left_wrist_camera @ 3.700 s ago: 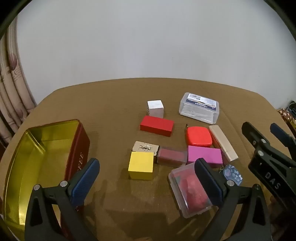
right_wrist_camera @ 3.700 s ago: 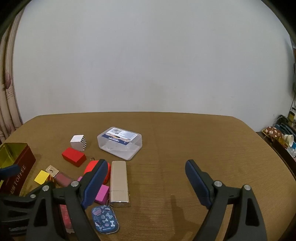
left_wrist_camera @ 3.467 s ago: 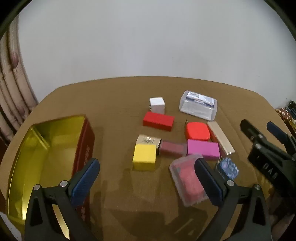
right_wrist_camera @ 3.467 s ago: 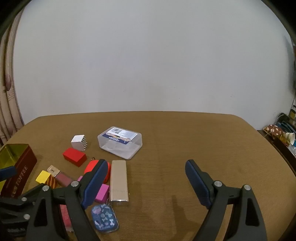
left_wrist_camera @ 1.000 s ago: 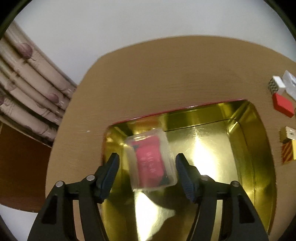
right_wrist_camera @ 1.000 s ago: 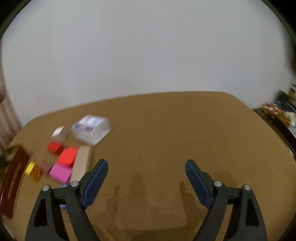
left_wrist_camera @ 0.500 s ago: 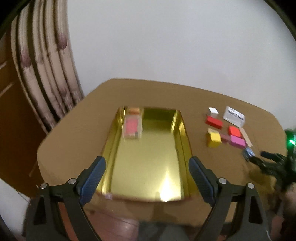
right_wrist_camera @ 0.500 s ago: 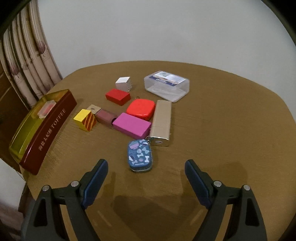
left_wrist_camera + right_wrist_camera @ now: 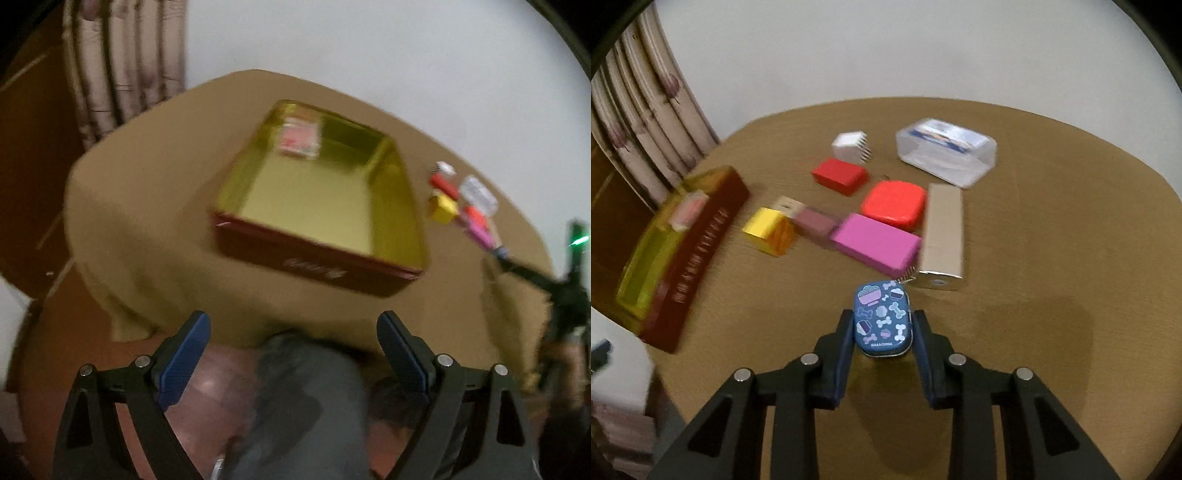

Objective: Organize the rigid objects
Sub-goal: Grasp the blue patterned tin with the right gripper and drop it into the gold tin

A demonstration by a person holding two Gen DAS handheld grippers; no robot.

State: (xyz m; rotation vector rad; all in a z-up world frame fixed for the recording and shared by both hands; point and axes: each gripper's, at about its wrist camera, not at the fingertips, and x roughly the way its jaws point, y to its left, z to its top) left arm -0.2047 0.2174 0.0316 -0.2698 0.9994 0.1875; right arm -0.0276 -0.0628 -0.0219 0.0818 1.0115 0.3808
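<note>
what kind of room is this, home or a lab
Most likely a home, perhaps a living or dining room. A round table under a brown cloth stands by patterned curtains and a plain white wall. On it lie household odds and ends beside a toffee tin.

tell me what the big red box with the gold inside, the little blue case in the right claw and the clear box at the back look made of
Red box: probably tin-plate metal; its gold inside shines like a mirror.
Blue case: likely a small printed tin, glossy with a thin bright rim; the right claw grips its sides.
Clear box: see-through plastic; a label shows through it.
</note>
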